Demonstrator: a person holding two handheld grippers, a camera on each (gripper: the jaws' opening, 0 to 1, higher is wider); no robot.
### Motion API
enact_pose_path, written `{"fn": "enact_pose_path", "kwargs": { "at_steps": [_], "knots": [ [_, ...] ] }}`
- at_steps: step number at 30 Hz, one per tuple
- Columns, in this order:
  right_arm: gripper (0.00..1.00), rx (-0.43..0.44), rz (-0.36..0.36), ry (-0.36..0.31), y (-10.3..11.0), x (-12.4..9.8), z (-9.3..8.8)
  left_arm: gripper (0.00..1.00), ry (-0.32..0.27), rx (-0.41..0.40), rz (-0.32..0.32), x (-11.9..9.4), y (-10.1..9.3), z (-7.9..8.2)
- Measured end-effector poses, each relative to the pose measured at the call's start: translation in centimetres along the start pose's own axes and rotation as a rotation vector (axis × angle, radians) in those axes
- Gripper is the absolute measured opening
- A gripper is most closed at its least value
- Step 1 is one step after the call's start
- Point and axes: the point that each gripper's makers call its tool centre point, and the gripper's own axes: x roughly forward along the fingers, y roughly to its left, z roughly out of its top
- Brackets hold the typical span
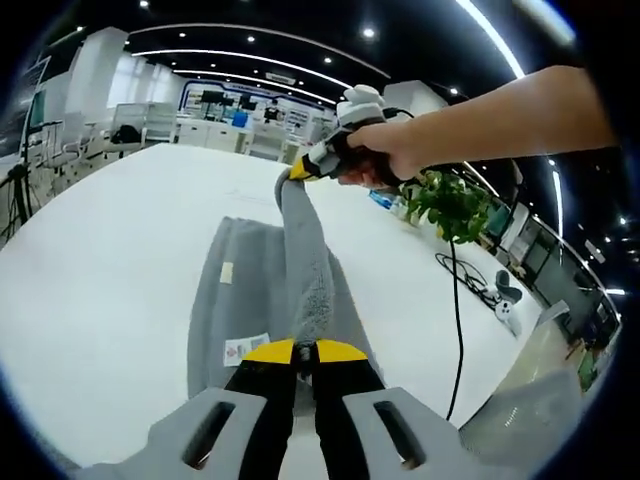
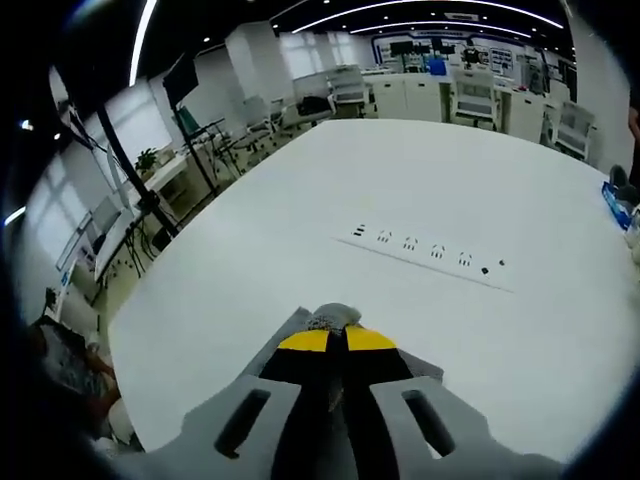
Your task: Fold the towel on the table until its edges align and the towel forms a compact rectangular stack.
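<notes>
Gripping the grey terry-cloth towel point(image 1: 290, 290) on both ends now: left gripper point(image 1: 306, 352) with yellow-tipped jaws pinched tight on the near edge, right gripper point(image 1: 300, 168) clamped on the far edge, seen across the left gripper view in a person's hand point(image 1: 385, 150). Stretching between the two as a raised grey ridge, with the rest of the cloth lying flat beneath on the broad white table point(image 1: 110, 270). Showing a white care label point(image 1: 246, 348) on the flat part, just left of the near jaws, and a smaller pale tag further up. Sitting beyond the table's right edge, a leafy green potted plant point(image 1: 450, 205), with a black cable point(image 1: 457, 310) trailing below it. Switching to the right gripper view: right gripper point(image 2: 335, 340) closed on a small bunch of grey towel point(image 2: 330, 318) poking out past the yellow tips, over the bare white tabletop point(image 2: 420, 180) with a row of small inset sockets point(image 2: 425, 247) ahead.
</notes>
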Motion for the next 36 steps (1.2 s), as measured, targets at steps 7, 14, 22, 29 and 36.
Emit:
{"fn": "enact_pose_path", "kwargs": {
  "at_steps": [7,14,22,29,36],
  "knots": [
    [0.00,-0.011,0.007,0.014,0.9,1.2,-0.1,0.05,0.010,-0.015,0.010,0.0,1.2,-0.4],
    [0.00,-0.012,0.005,0.024,1.9,2.6,-0.3,0.05,0.009,-0.047,0.030,0.0,2.1,-0.5],
    [0.01,-0.043,0.011,0.041,2.5,3.9,-0.4,0.05,0.031,-0.090,0.034,0.2,3.1,-1.1],
    [0.01,-0.040,0.009,0.053,2.5,5.1,-1.2,0.06,0.095,-0.078,0.049,0.6,4.4,-2.2],
    [0.01,-0.045,0.000,0.074,3.2,6.5,-2.2,0.06,0.152,-0.065,0.058,1.1,5.0,-3.5]
  ]
}}
